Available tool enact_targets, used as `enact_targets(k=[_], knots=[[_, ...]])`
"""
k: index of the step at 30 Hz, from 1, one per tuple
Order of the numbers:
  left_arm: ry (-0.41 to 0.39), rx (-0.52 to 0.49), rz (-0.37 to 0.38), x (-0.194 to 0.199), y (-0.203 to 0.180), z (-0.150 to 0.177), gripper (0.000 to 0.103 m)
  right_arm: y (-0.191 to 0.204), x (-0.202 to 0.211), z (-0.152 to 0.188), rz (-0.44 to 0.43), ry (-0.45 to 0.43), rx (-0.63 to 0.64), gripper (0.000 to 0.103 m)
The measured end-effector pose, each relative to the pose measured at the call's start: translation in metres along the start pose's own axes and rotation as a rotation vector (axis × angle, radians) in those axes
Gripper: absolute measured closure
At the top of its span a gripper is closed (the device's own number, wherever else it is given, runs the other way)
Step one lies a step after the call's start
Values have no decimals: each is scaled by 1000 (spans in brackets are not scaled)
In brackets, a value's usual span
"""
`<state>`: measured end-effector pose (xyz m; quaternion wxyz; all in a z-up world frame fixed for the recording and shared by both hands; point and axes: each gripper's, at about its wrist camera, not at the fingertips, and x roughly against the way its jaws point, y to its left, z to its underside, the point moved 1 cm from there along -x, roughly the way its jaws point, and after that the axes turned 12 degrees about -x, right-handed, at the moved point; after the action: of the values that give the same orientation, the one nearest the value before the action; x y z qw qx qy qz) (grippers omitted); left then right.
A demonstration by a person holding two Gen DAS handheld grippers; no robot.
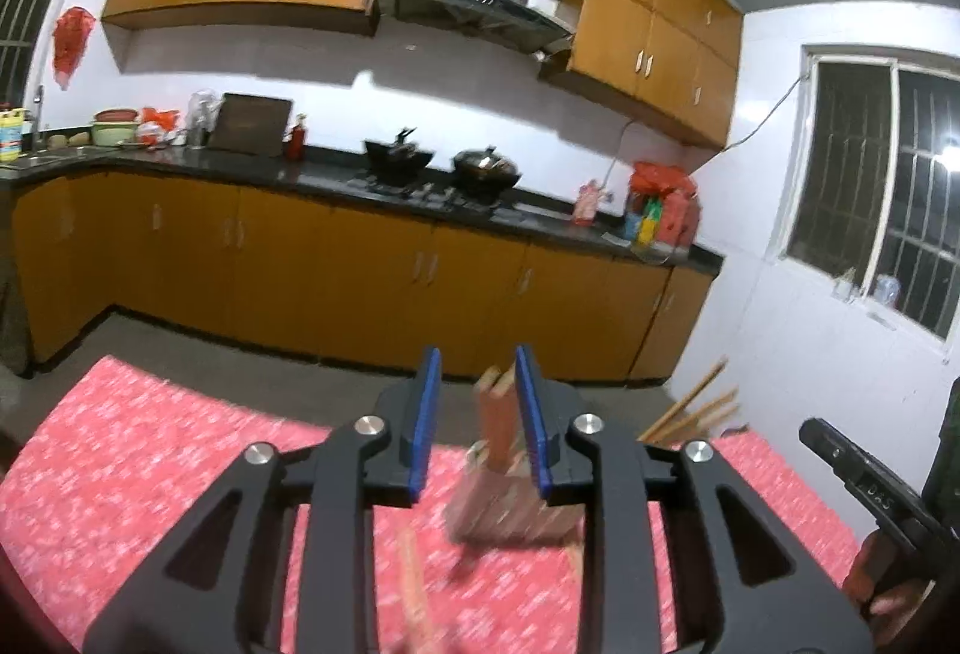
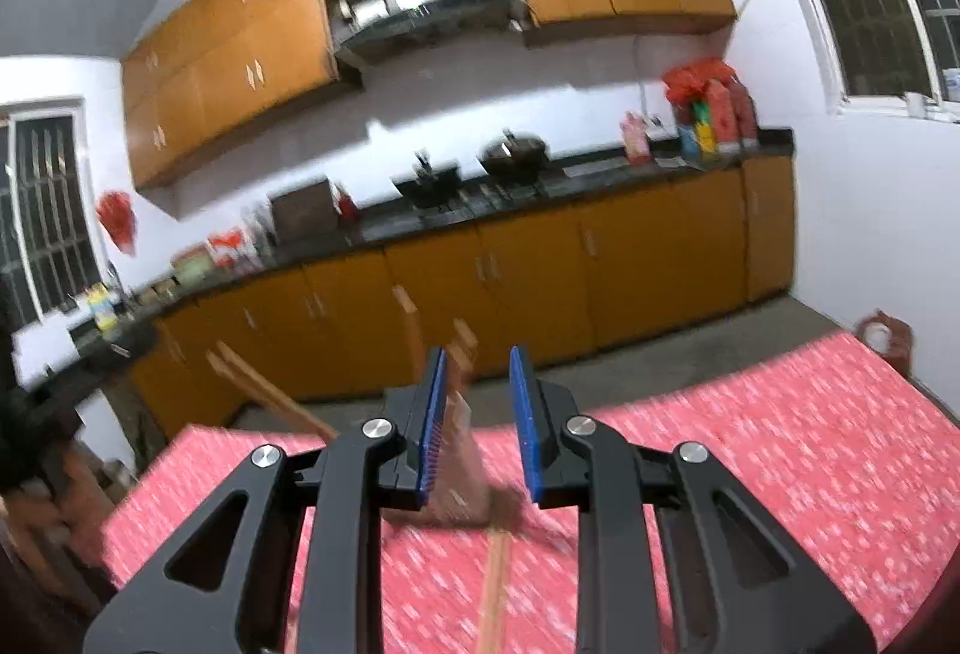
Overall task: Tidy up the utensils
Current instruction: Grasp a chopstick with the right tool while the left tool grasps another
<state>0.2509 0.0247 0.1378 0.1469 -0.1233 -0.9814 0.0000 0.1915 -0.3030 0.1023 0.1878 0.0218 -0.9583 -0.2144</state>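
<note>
A brown utensil holder [image 1: 510, 504] stands on the red patterned tablecloth [image 1: 150, 474], blurred, with wooden utensils upright in it. My left gripper [image 1: 478, 420] is open, its blue pads either side of a brown wooden handle [image 1: 498, 426] that rises from the holder. Several chopsticks [image 1: 696, 408] stick out to the right. A loose wooden stick [image 1: 414, 582] lies on the cloth. My right gripper [image 2: 478, 423] is open above the holder [image 2: 462, 498], with wooden utensils [image 2: 414, 336] beyond its left pad and a wooden stick [image 2: 495, 588] on the cloth [image 2: 750, 462] below.
Orange base cabinets and a dark counter [image 1: 336, 180] with two woks [image 1: 486, 168] run along the far wall. The other hand-held gripper [image 1: 864, 480] shows at the right edge. A brown stool [image 2: 888, 339] stands past the table's right corner.
</note>
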Motion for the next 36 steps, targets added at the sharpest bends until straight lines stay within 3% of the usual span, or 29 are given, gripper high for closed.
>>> enact_targets(k=[4,7,12,18,33,36], knots=[[149,-33,-71,-2,14,52,74,-30,-34,46,90,191,-21,80],[276,-23,-93,-14,25,91,74,-40,-65,90,107,352,-29,80],[401,4,-94,-26,35,135,74,-32,-96,130,101,473,-9,83],[469,-3,-77,-30,33,168,74,-23,-108,152,106,506,25,85],[535,-2,-21,-48,13,188,74,-22,-114,163,141,510,98,87],[543,1,-3,-50,10,191,74,-23,-114,162,173,495,123,95]])
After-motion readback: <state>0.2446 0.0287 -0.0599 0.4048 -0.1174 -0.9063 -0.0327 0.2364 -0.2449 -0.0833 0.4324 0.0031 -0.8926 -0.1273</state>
